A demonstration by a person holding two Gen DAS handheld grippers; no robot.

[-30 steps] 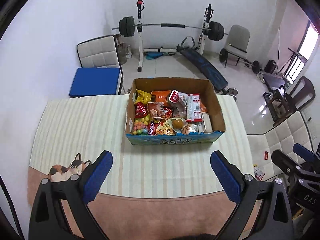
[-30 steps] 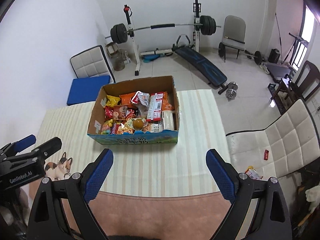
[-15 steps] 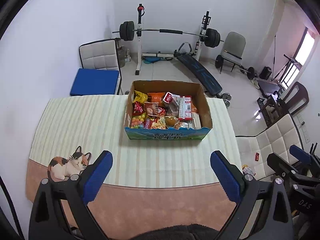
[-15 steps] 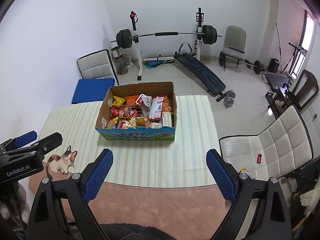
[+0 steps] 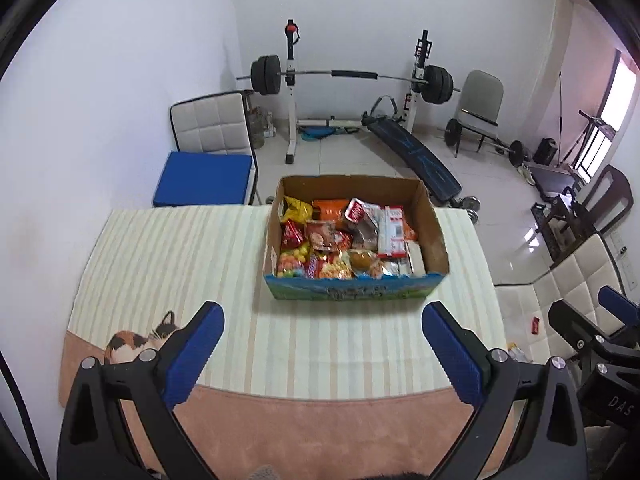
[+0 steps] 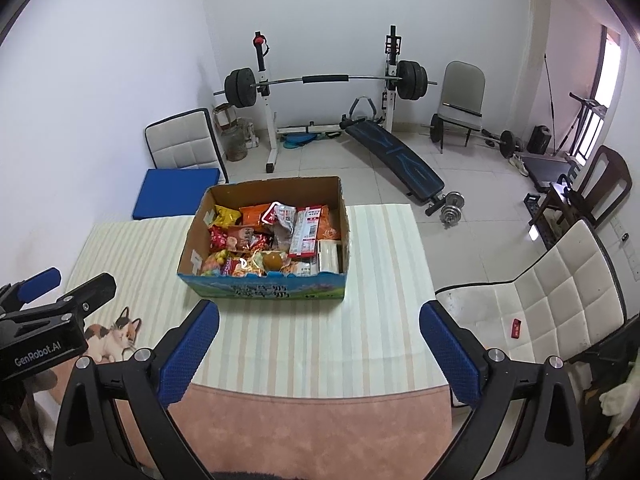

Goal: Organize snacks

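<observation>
Both grippers — left [image 5: 322, 322] and right [image 6: 319, 320] — hang wide open and empty, short of the box [image 5: 352, 292]. Snacks [image 5: 340, 240] fill it in a jumble; this fits either sorting ahead or packing done.

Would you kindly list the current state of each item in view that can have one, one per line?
Left claw: open, empty, held above the near table edge.
Right claw: open, empty, held above the near table edge.
Cardboard box: open-topped, upright on the striped tablecloth, full of snack packets.
Snack packets: all in the box, none taken out.
Barbell: resting on its rack, plates on.
</observation>
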